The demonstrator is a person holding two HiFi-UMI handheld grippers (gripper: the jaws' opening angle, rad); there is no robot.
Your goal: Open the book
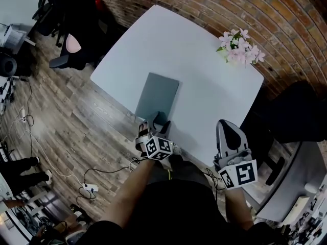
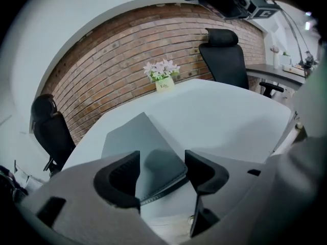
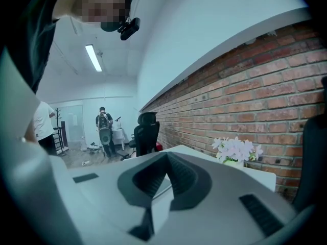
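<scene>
Tilting down, left claw (image 1: 156, 120): I read its jaws as spread wide and gripping nothing; the near corner of the book (image 2: 134, 137) lies between the pads (image 2: 125, 175), with no pad pressing on it.
book (image 1: 159, 95): closed, grey, flat on the surface, running toward 12 o'clock from my left claw.
surface (image 1: 194, 50): white, otherwise bare around the book.
right claw (image 1: 228, 131): at 3 o'clock of the left one, over the near edge; jaws meet at the tips, empty.
flowers (image 1: 239, 47): pale pink, at the surface's 1 o'clock corner beside the brick wall (image 1: 286, 19).
</scene>
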